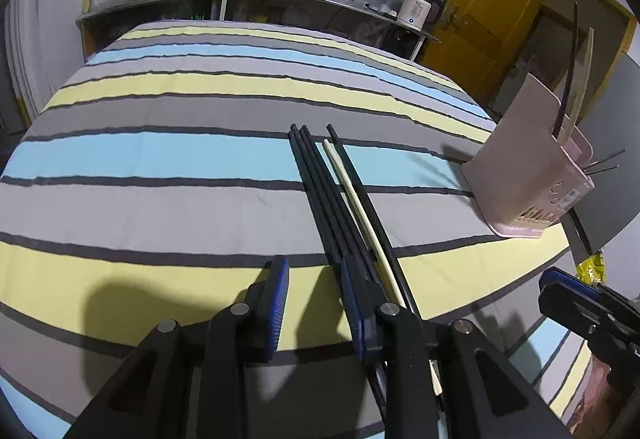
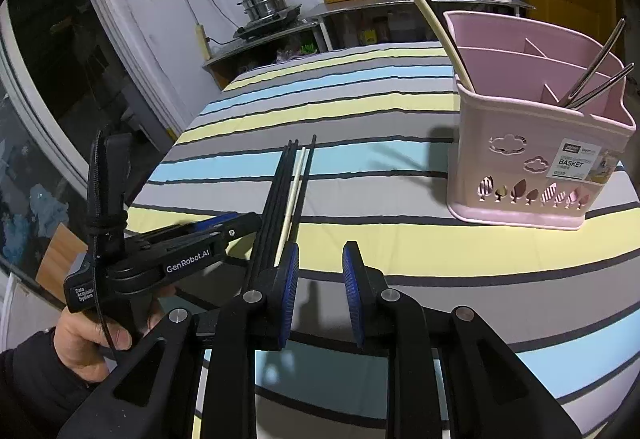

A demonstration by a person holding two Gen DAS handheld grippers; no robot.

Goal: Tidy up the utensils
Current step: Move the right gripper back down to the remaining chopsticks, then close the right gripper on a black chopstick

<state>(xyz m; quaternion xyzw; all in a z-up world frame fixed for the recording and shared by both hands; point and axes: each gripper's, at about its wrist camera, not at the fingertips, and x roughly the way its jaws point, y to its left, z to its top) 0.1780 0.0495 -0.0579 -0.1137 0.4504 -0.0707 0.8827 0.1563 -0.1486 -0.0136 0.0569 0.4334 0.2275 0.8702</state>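
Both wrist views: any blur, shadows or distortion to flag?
Left wrist view: sharp; heavy fisheye bows the striped cloth, and a dark shadow falls ahead of the left gripper. Right wrist view: sharp too, the pink basket casts a shadow to its left; black vignette at the corners.

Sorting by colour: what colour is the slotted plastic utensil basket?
The slotted plastic utensil basket is pale pink; clearest in the right wrist view.
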